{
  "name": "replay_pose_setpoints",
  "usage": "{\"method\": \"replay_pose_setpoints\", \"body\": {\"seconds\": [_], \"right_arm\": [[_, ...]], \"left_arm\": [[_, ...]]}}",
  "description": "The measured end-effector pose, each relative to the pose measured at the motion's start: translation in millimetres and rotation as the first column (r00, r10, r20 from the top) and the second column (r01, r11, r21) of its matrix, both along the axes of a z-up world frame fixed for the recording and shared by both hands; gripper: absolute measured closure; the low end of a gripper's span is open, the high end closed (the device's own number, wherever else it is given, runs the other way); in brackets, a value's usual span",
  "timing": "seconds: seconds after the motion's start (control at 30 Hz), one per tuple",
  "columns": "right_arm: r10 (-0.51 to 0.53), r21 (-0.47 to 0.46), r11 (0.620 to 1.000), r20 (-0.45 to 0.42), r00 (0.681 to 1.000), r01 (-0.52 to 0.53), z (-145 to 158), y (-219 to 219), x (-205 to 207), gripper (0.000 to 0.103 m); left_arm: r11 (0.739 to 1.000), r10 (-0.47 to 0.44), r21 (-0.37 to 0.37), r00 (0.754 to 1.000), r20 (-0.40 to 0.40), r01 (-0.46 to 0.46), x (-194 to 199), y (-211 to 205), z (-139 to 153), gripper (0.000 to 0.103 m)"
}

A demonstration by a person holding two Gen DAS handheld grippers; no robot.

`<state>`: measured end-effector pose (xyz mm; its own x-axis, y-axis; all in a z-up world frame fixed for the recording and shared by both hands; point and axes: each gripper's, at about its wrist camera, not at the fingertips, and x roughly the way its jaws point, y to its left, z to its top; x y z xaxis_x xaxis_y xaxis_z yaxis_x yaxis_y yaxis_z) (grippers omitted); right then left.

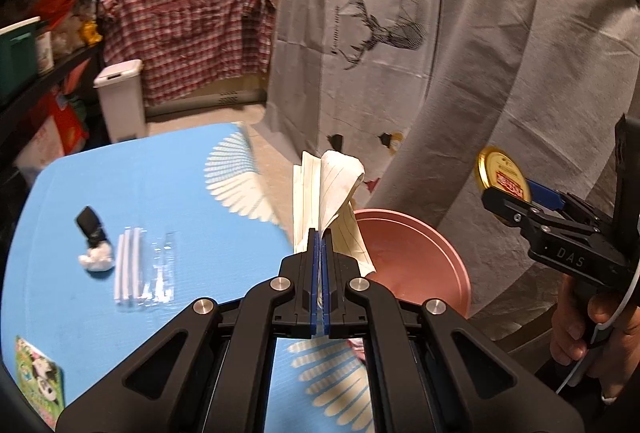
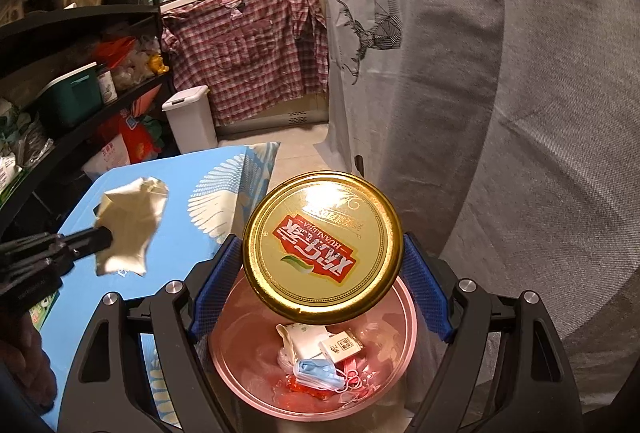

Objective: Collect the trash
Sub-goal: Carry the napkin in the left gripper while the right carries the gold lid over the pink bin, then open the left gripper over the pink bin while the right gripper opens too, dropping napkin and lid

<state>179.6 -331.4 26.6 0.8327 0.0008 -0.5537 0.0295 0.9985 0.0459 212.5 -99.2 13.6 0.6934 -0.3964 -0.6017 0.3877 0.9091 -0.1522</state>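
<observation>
A: Two grippers, both loaded. Right gripper [image 2: 322,253] has its jaws spread wide around a gold jar lid [image 2: 323,247], pads on opposite edges of the rim, lid face tilted up toward the camera.

B: And where's the bin?

A: Pink bin [image 2: 408,303] sits directly under that lid, beside the edge of the blue table [image 1: 140,173]. Already has a face mask [image 2: 316,373] and some small packets in it. So the lid looks ready to drop straight down, I'd say.

B: Left one?

A: Left gripper [image 1: 320,241] is pinched fully closed on a crumpled sheet of lined paper [image 1: 332,193], paper standing up out of the fingertips. From its own view the bin is just ahead and to the right, rim partly hidden behind the paper.

B: So which is closer?

A: Right, clearly; it's over the opening. Left is still over the table edge, needs to travel toward the right to clear the rim.

B: Anything left on the table?

A: White sticks [image 1: 128,265], a clear wrapper [image 1: 160,273], a black clip [image 1: 90,223] with a white wad [image 1: 96,259]. Well apart from both grippers.
</observation>
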Motion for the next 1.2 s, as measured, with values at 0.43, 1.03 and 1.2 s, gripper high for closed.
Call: {"method": "replay_pose_setpoints", "body": {"seconds": [0.43,1.03,1.2], "right_arm": [[-0.009,0.022,1.0,-0.038,0.999,0.009,-11.3,-7.4,15.0,0.024],[-0.007,0.036,0.999,-0.087,0.996,0.01,-23.5,-10.8,29.9,0.024],[0.005,0.042,0.999,-0.096,0.995,-0.001,-26.5,-9.0,33.2,0.024]], "left_arm": [[0.998,-0.061,0.029,0.996,-0.063,0.063,19.1,-36.3,-29.2,0.102],[0.994,-0.099,0.028,0.986,-0.131,0.104,30.9,-50.4,-48.2,0.093],[0.995,-0.09,0.023,0.988,-0.128,0.094,30.6,-42.4,-46.5,0.093]]}}
